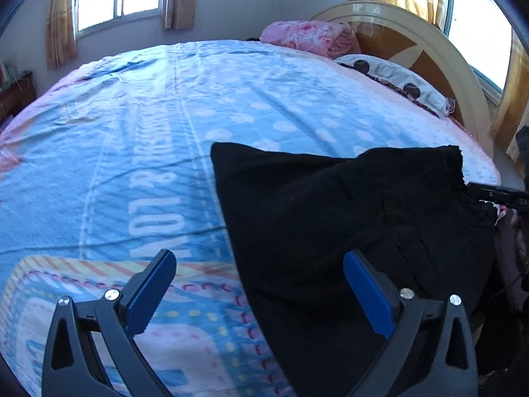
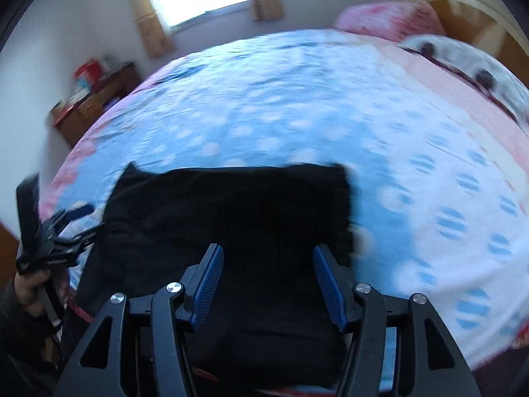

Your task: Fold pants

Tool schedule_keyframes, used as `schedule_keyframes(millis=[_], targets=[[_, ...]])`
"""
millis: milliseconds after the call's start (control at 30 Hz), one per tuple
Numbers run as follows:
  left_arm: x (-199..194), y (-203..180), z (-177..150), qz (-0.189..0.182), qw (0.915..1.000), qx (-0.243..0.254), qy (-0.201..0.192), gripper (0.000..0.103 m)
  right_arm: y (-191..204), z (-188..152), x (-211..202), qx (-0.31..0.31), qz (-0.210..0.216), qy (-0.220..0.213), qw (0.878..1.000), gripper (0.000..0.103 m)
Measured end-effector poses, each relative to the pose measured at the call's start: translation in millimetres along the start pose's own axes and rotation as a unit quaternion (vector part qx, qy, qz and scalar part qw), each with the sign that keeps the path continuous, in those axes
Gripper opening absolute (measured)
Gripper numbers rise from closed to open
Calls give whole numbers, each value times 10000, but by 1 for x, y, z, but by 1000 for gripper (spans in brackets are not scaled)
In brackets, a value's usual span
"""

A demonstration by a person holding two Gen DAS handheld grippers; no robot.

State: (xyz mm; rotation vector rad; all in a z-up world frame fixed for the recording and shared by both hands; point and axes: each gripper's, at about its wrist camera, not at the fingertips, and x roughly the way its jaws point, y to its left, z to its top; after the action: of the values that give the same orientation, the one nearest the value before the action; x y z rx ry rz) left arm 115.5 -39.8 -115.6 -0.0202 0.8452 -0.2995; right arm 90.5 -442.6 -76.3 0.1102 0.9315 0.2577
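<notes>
Pants (image 1: 347, 231), black and already doubled into a compact block, lie on the blue dotted bedspread (image 1: 165, 115) near the bed's edge closest to you. Your left claw (image 1: 261, 291) is spread wide and grips nothing; the cloth's left edge runs between its fingers, with the right finger (image 1: 367, 294) over the black fabric and the left one over bare bedspread. Your right claw (image 2: 267, 281) hangs above the middle of the block, moderately open and empty too.

Watch the corner ahead and to the right of your left claw: it looks ragged and slightly lifted, and a one-sided pull could drag the layers out of line. If you pinch only the top layer, the fold probably opens. The right view is blurred, so a fast sweep may scuff the stack sideways off the edge.
</notes>
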Motion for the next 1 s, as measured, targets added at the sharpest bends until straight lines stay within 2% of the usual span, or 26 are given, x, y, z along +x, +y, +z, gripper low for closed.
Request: schedule_keyframes(millis=[67,167,233,333,433,567,733,767,800,833,867,933,1000], targets=[[4,-4,0,-111,9999,-16,20,103,-21,-2,1,355,5,61,9994,58],[10,-9,0,-239,9997,-21,98,103,-40,-8,6,751,313,145,9966,58],[14,-10,1,-278,9995,-73,126,103,-39,-10,6,764,431,107,9961,58],[18,-9,2,-371,9991,-141,172,103,-33,-15,13,813,978,282,9915,58],[19,-9,1,-430,9989,-139,155,103,-24,-20,20,634,916,417,9929,58],[22,-9,1,-550,9982,-127,177,103,-28,-23,21,834,1361,560,9856,58],[28,-15,6,-619,9979,-79,201,101,-17,-21,41,795,1461,490,9848,59],[28,-17,7,-632,9978,-63,212,89,-11,-20,44,721,1438,489,9858,59],[26,-20,6,-566,9982,10,199,82,-6,-19,44,647,1378,487,9871,58],[24,-22,6,-563,9982,89,180,70,-3,-19,42,546,1274,473,9892,48],[21,-22,5,-630,9978,146,164,52,-3,-19,39,473,1253,453,9900,40],[17,-20,4,-865,9961,63,179,30,-1,-21,29,426,1362,362,9891,31],[11,-21,3,-918,9957,35,117,24,8,-22,21,257,1354,302,9900,28]])
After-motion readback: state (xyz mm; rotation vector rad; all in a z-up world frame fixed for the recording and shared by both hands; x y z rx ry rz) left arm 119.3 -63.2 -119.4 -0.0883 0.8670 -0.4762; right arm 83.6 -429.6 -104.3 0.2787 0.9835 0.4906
